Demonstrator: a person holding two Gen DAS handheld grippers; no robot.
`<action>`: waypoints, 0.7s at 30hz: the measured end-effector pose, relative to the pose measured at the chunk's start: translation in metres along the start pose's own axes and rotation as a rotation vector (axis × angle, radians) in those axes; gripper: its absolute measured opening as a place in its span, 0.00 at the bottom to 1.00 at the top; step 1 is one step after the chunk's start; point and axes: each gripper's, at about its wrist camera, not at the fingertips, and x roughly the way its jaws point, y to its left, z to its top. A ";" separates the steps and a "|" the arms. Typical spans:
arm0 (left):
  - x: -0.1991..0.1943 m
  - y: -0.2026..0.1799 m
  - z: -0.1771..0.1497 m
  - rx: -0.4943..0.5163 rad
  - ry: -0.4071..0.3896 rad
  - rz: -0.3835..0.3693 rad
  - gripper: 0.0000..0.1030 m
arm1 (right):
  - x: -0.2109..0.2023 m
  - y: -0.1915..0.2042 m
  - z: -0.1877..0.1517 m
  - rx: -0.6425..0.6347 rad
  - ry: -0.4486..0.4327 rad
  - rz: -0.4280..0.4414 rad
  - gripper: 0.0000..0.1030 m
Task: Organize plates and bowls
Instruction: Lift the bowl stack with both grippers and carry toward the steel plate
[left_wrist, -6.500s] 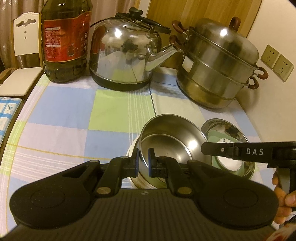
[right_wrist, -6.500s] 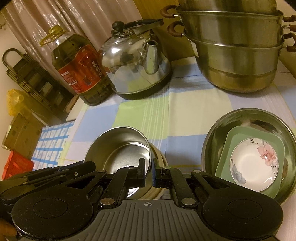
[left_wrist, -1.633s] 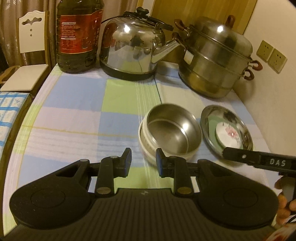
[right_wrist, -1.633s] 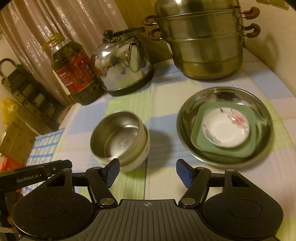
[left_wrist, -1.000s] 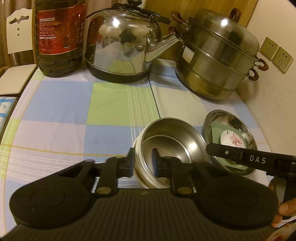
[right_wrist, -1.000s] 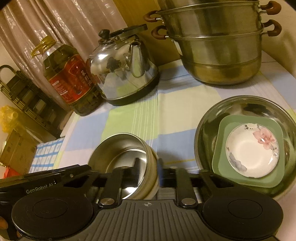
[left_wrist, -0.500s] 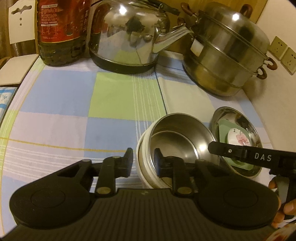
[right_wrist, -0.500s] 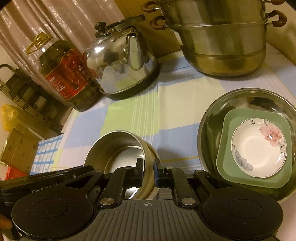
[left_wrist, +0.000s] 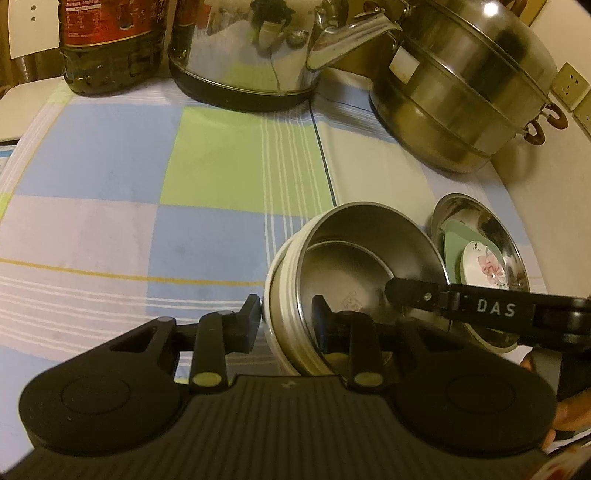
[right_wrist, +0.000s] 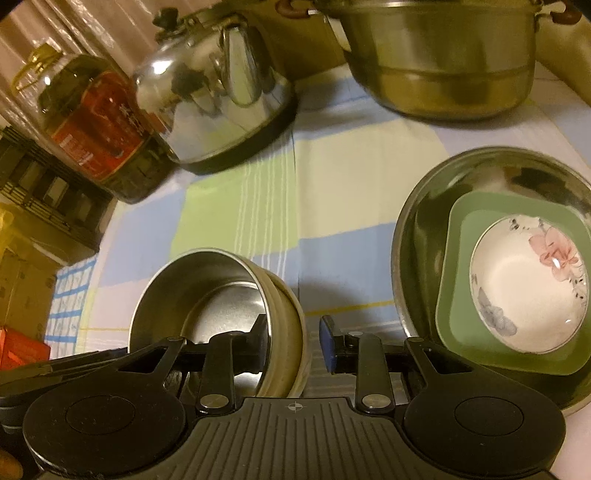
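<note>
Two grippers straddle the same bowl stack, one on each side of it. My left gripper (left_wrist: 284, 317) has the stack's left wall between its jaws: outer finger outside the cream bowl (left_wrist: 275, 280), inner finger inside the steel bowl (left_wrist: 354, 258). Jaws are narrow and opening, with a gap showing on the outer side, so I read it as releasing, not gripping. My right gripper (right_wrist: 293, 341) takes the opposite wall the same way: left finger inside the steel bowl (right_wrist: 207, 291), blue-padded right finger clear of the cream bowl (right_wrist: 291, 332). Also opening, wall between the jaws, pads off.

Key relation: the stack sits right at both sets of fingertips and looks tilted, not flat on the cloth (left_wrist: 207, 162). Round, so no long axis. Both hands are equally near.

Containers:
- steel bowl nested in cream bowl, empty
- steel plate (right_wrist: 417, 221) just right of the stack, holding a green dish (right_wrist: 454, 295) with a floral saucer (right_wrist: 524, 291) on top

My guess is the nesting is done; next is backing both grippers off without dragging the rim.
</note>
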 end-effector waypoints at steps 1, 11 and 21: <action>0.000 0.001 0.000 -0.003 0.000 -0.001 0.25 | 0.001 0.000 0.000 0.006 0.011 0.000 0.28; -0.008 -0.003 -0.012 0.011 0.023 0.012 0.24 | -0.003 0.004 -0.001 0.027 0.085 -0.024 0.25; -0.026 -0.006 -0.043 0.006 0.078 0.000 0.24 | -0.021 0.005 -0.025 0.009 0.145 -0.042 0.25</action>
